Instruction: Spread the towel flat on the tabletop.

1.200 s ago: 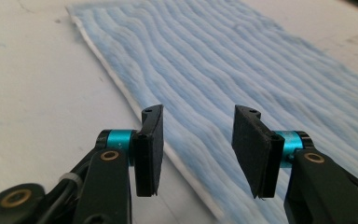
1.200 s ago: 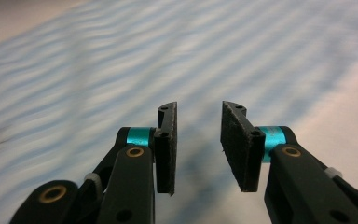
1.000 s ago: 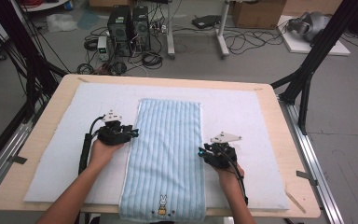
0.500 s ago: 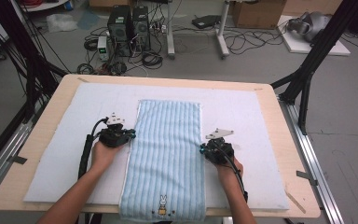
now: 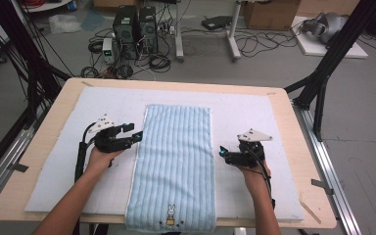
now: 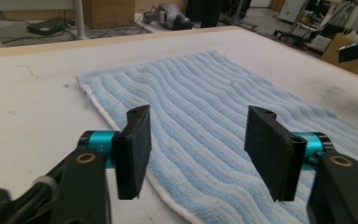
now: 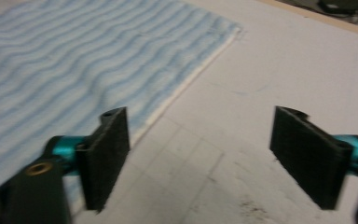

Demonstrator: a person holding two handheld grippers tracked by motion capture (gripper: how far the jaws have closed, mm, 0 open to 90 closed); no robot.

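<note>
— So where is the towel (image 5: 175,161) lying right now?

— It is lying flat along the middle of the white mat (image 5: 274,127) that is covering the table (image 5: 58,98), its long side running away from the person. Its near end, the one with the small rabbit picture, is hanging a little over the table's near edge.

— And the left gripper (image 5: 138,133)?

— It is sitting just beside the towel's left long edge, pointing across at it. In the left gripper view the towel's white hem is running under and between the jaws, but nothing is being pinched: the jaws have just been opening, and they are standing well apart with bare air between the pads.

— Is the right gripper (image 5: 222,152) doing the same?

— Much the same, mirrored. It is hovering just beside the towel's right long edge, pointing in at it. In the right gripper view, which is a bit blurred, the hem seems to be passing close by one pad while the other pad is hanging over bare mat. Those jaws have just been opening too, and they are gaping wide and holding nothing.

— Are the two grippers touching the cloth at all?

— From the high view, neither one is pressing on it; the towel is lying between them.
</note>
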